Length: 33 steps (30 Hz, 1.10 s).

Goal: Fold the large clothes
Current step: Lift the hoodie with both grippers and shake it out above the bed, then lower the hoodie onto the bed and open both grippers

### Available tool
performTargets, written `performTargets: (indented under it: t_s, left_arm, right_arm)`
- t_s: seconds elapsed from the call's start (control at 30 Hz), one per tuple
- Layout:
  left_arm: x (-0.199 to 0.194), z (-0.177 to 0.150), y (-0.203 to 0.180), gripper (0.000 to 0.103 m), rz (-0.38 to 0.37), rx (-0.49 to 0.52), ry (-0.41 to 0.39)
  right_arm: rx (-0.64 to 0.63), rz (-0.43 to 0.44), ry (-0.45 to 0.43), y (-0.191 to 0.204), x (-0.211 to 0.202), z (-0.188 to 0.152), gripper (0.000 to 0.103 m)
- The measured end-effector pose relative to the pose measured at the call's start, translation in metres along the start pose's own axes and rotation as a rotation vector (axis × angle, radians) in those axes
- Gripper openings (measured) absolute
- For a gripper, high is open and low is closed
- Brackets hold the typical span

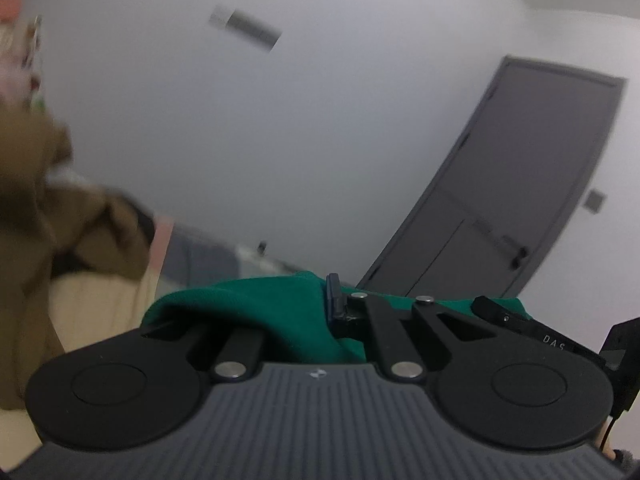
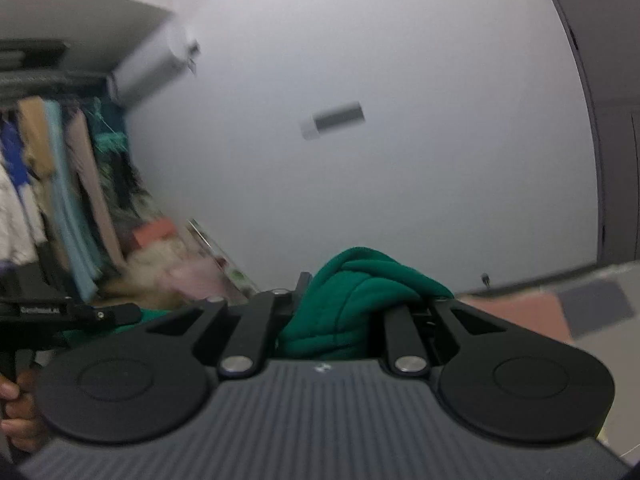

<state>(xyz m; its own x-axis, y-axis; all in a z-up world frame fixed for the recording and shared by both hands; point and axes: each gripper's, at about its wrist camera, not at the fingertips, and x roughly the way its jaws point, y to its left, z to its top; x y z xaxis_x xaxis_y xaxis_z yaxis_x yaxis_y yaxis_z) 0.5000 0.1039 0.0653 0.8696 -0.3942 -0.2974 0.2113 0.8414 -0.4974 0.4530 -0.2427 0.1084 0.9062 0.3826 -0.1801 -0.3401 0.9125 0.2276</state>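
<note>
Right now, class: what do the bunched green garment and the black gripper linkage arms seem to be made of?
Bunched green garment: soft knit, possibly fleece or jersey; matte, with thick rounded folds. Black gripper linkage arms: likely moulded plastic, matte, with shiny silver pivot pins that look metal.

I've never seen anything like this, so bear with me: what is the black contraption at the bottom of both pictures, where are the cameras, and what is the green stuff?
No robot here: a person carries two hand-held grippers, each with a camera looking forward along its fingers. One picture comes from the left gripper, the other from the right gripper. The black levers and discs are the gripper mechanism. Both are shut on the same green garment, lifted in the air. The right view also shows the person's hand holding the left tool. Behind are a white wall, a grey door and hanging clothes. Everything is motion-blurred.
</note>
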Motion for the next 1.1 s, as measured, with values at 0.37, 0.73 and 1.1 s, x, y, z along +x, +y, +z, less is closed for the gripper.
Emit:
performTargets:
  t_s: [0.37,0.73,1.1]
  left_arm:
    - [0.152,-0.076,0.108,0.008,0.157,0.023,0.21]
    - [0.162,-0.088,0.115,0.037,0.163,0.02,0.295]
    - [0.026,-0.086,0.057,0.059,0.191,0.039,0.21]
  right_arm:
    - [-0.03,-0.09,0.199,-0.056,0.138,-0.133,0.018]
    - [0.031,-0.134,0.302,-0.068,0.169,-0.16,0.026]
    - [0.009,-0.132,0.251,-0.02,0.069,-0.127,0.05]
